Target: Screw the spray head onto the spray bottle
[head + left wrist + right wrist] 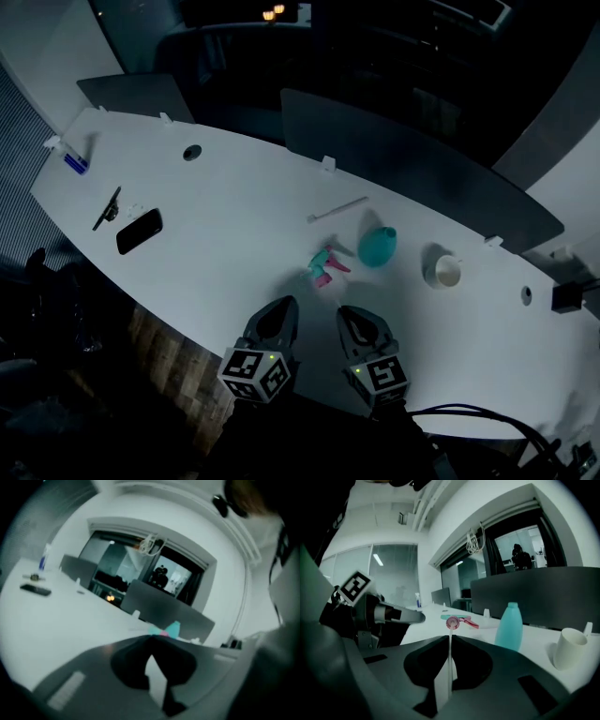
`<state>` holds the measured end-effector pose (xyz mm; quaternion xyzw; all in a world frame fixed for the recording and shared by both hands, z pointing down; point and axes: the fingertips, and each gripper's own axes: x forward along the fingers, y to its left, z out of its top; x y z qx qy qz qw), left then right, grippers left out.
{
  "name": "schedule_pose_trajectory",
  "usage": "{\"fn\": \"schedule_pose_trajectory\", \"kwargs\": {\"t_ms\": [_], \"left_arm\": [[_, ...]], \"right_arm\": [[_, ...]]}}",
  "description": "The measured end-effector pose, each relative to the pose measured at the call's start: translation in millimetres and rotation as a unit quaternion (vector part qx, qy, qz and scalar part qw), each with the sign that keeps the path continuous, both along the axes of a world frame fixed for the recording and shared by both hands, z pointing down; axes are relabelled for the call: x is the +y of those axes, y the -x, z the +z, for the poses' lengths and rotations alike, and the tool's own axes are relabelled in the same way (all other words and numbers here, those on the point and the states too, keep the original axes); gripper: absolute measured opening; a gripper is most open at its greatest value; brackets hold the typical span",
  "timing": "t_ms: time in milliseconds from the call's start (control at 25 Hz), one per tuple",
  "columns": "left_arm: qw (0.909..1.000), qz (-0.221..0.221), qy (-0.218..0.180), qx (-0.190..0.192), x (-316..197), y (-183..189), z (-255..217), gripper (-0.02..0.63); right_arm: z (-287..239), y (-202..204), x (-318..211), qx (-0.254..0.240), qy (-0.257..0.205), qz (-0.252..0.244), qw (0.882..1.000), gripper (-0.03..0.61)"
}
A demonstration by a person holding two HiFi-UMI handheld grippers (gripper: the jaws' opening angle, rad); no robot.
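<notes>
The teal spray bottle (pixel 378 246) lies capless on the white table (pixel 234 187), and in the right gripper view the bottle (pixel 509 626) appears upright. The teal and pink spray head (pixel 323 265) lies just left of it, apart from it. Both grippers hover near the table's front edge, short of the spray head. My left gripper (pixel 281 303) is shut with nothing in it, and so is my right gripper (pixel 350 312). Past the closed left gripper (pixel 150 638) I glimpse the spray head (pixel 164 630). The right gripper (pixel 450 637) points at the spray head (pixel 457 620).
A white cup (pixel 446 271) stands right of the bottle, and a thin white tube (pixel 337 209) lies behind it. At far left lie a black phone (pixel 139 231), a dark clip-like tool (pixel 107 208) and a small blue item (pixel 75 163). Dark partition panels (pixel 394 150) line the table's far edge.
</notes>
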<state>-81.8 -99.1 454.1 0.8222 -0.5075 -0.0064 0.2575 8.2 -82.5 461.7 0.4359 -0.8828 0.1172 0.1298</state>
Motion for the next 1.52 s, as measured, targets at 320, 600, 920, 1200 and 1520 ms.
{"fn": "schedule_pose_trajectory", "kwargs": {"t_ms": [320,600,920,1200,1520], "left_arm": [[0.8707,0.169,0.085,0.454,-11.9,-35.0,-44.3,0.197],[0.8266,0.231,0.088,0.506,-23.8,-62.5,-62.8,0.216],[0.8097,0.223,0.090,0.535,-31.6,-60.8,-62.4,0.215],[0.8176,0.223,0.097,0.522,-34.9,-63.9,-57.4,0.152],[0.8681,0.186,0.074,0.454,-45.2,-46.0,-52.5,0.146]], "right_arm": [[-61.3,-15.8,6.1,-0.080,-0.085,-0.034,0.993,0.023],[-59.7,-14.5,14.5,-0.091,-0.076,-0.053,0.992,0.023],[-57.1,-2.4,20.6,-0.086,-0.078,-0.069,0.991,0.023],[-56.3,-4.8,17.7,-0.091,-0.072,-0.064,0.991,0.023],[-42.6,-18.8,9.5,-0.102,-0.033,-0.057,0.993,0.027]]}}
